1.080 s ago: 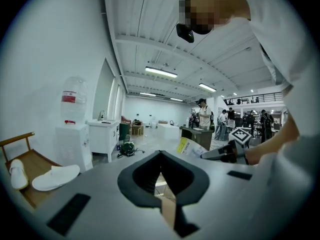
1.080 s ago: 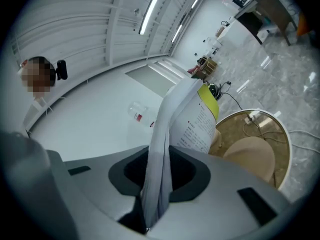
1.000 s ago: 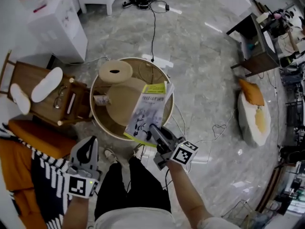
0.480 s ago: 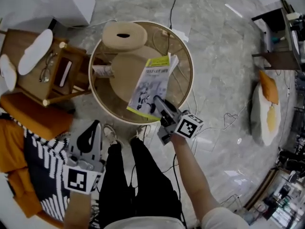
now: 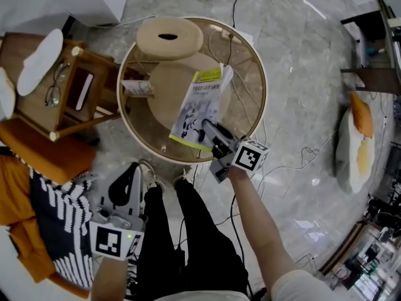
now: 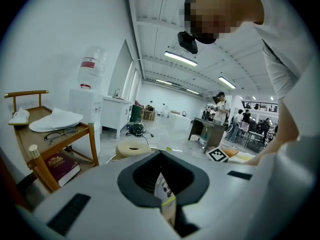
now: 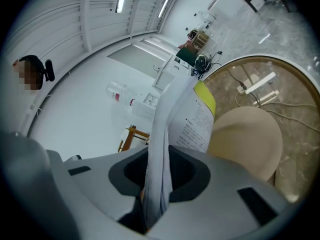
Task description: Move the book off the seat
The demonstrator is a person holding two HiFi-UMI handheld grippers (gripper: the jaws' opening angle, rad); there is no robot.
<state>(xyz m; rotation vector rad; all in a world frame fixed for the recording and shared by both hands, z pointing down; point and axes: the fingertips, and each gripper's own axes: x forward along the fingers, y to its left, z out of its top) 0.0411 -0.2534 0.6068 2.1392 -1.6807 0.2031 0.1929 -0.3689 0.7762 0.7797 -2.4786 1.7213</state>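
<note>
A thin book with a white cover, a black drawing and a yellow-green band hangs tilted over the round beige seat. My right gripper is shut on its near edge. In the right gripper view the pages rise straight out of the jaws of my right gripper, with the seat beyond. My left gripper is low at the left beside the person's legs, shut and holding nothing. Through its jaws I see the book far ahead.
A wood-rimmed round frame surrounds the seat, with cables inside. A second beige stool stands at its far edge. A wooden side table with slippers and glasses is at the left, an orange cushion below it. A floor cushion lies right.
Both grippers have come down. The book, still in my right gripper, now hangs closer to the beige seat. The left gripper has sunk beside the legs.
</note>
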